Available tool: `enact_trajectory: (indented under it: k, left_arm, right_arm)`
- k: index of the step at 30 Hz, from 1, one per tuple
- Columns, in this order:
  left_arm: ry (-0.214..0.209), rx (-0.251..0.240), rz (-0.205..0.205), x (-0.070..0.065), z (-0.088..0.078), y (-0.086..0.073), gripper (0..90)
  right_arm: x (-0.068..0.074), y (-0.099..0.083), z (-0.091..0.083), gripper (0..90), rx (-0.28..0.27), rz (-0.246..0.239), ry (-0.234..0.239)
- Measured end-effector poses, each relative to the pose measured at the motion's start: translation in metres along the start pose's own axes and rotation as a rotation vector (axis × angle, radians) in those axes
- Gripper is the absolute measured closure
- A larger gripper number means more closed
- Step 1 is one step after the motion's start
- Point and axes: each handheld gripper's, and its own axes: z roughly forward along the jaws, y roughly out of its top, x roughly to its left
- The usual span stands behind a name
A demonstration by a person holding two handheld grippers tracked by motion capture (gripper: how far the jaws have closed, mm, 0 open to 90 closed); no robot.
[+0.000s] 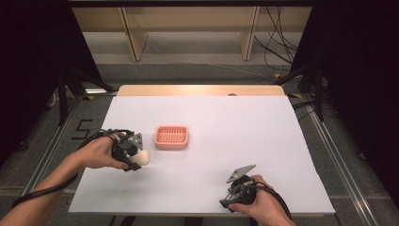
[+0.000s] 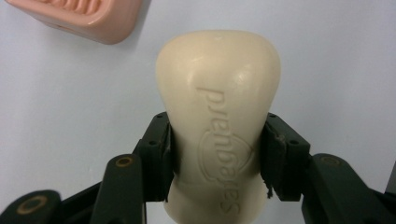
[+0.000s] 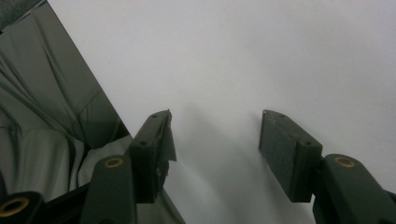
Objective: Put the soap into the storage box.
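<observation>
White-covered counter (image 1: 263,141) spreads wide w/ a pink ribbed plastic soap dish (image 1: 171,137) sitting left of centre. Left claw (image 1: 136,157) hovers just beside the dish, nearer the person, jaws clamped on a cream oval soap bar (image 2: 219,112), embossed lettering facing up, bar sticking out past the pads. Right claw (image 1: 225,203) low at the near counter edge, jaws apart, nothing between 'em.

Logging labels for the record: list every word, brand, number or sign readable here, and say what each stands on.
"prangales", as best it reads: embossed along the soap held in the left gripper; some letters are soft.
"5": black mark on the floor left of the table.
Emblem behind the word on the soap: too faint to read.
</observation>
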Motion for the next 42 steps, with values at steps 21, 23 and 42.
enact_trajectory:
  k: [21, 23, 42]
  left_arm:
    - [0.077, -0.200, -0.103, 0.0078, -0.0021, -0.0004, 49.7]
    - [0.070, -0.276, -0.149, 0.0059, -0.0010, 0.0003, 49.7]
    - [0.103, -0.303, -0.126, 0.0084, 0.0041, 0.0043, 49.7]
  right_arm:
    - [-0.0003, 0.0002, 0.0000, 44.3, -0.001, -0.007, 0.003]
    - [-0.0003, 0.0002, 0.0000, 44.3, -0.001, -0.007, 0.003]
    - [0.0028, -0.0004, -0.0013, 44.2, 0.007, 0.029, -0.012]
